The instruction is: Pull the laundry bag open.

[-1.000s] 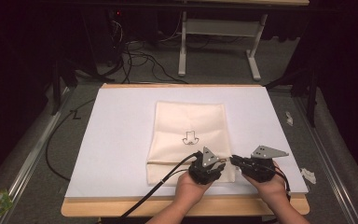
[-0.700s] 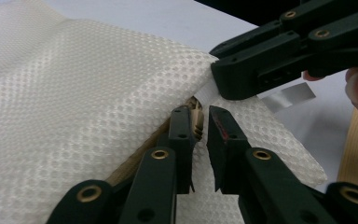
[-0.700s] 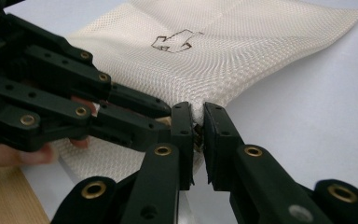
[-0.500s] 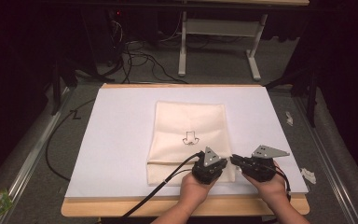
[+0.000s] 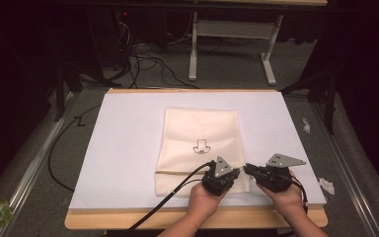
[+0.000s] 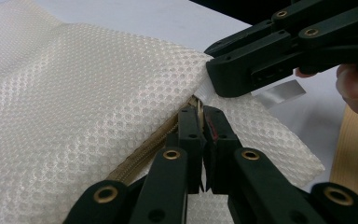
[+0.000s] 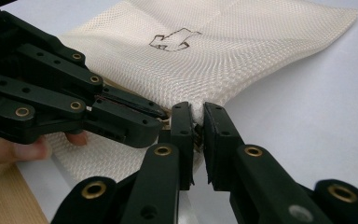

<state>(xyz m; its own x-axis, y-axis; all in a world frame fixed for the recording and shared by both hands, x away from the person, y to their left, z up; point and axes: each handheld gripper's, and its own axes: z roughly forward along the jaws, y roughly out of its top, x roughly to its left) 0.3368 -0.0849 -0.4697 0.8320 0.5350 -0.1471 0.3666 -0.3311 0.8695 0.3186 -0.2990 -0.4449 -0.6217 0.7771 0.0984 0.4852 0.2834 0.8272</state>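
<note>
The left tongs (image 6: 199, 140) are nearly closed, pinching what looks like the end of the tan zipper (image 6: 144, 151) on a cream mesh bag (image 5: 200, 143). The right tongs (image 7: 195, 126) are just as narrow, nipping the bag's edge at its corner, right beside the left pair. In the high view the 2 tools meet almost tip to tip, left tongs (image 5: 225, 174) and right tongs (image 5: 249, 170), each held in a hand (image 5: 205, 200) coming in over the near edge of the worktop (image 5: 128, 148). The bag lies flat on the white sheet, about midway between the left and right edges, its zipper end toward the near edge. A small dark printed mark (image 5: 200, 146) sits on its upper face. A black cable (image 5: 172, 195) trails from the left tool off the near edge.
</note>
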